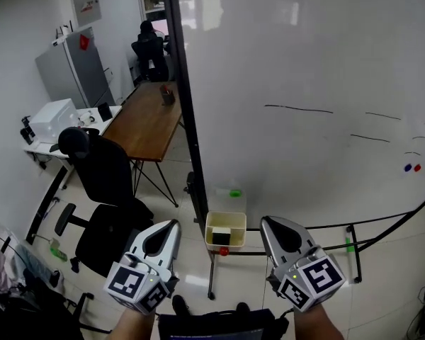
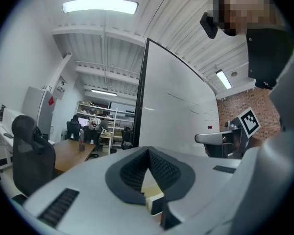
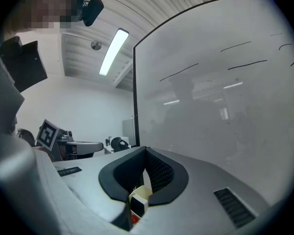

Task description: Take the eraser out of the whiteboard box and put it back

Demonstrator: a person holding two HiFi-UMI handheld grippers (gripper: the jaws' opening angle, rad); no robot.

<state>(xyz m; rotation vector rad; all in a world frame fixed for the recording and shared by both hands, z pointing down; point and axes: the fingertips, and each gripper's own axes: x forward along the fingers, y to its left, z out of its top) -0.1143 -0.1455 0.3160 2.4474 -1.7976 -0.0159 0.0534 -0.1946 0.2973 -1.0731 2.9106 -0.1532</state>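
A cream whiteboard box [image 1: 225, 217] hangs on the rail at the bottom left of the whiteboard [image 1: 304, 83]. A black eraser [image 1: 220, 235] lies inside it, and a red round thing [image 1: 224, 251] sits at its underside. My left gripper [image 1: 171, 227] and right gripper [image 1: 268, 222] hover side by side short of the box, both pointing level at it with jaws shut and nothing held. In the left gripper view the box [image 2: 154, 199] shows through the gap under the jaw tips [image 2: 148, 152]. In the right gripper view the box [image 3: 139, 196] shows the same way below that gripper's tips [image 3: 146, 151].
A black office chair [image 1: 103, 183] and a wooden table [image 1: 149, 119] stand left of the board. A person sits at a desk at the back [image 1: 150, 44]. A grey cabinet [image 1: 74, 69] is against the far left wall. A green marker [image 1: 349, 244] rests on the board's lower rail.
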